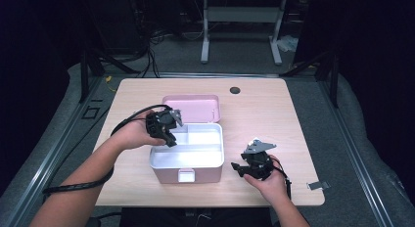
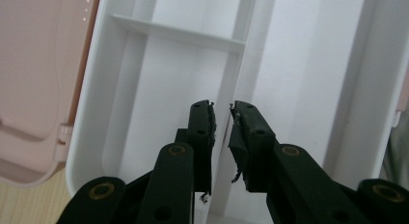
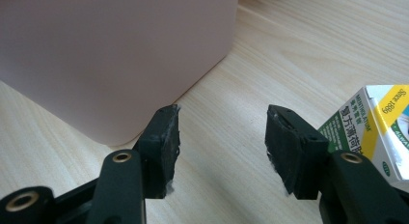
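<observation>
**Left gripper over open pink box**

Left gripper (image 2: 221, 108) above the white tray of the pink box (image 1: 187, 176), jaws nearly together astride a thin divider (image 2: 226, 137); contact unclear. Lid (image 1: 192, 108) laid back. Right gripper (image 3: 222, 137) beside box wall, released, nothing between pads. Small carton (image 3: 381, 127) cut off at frame edge, half hidden behind jaw

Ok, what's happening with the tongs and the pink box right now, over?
Left tongs nearly closed astride the white tray's divider. Right tongs open, empty, beside pink box. Small medicine carton by right tongs.
</observation>
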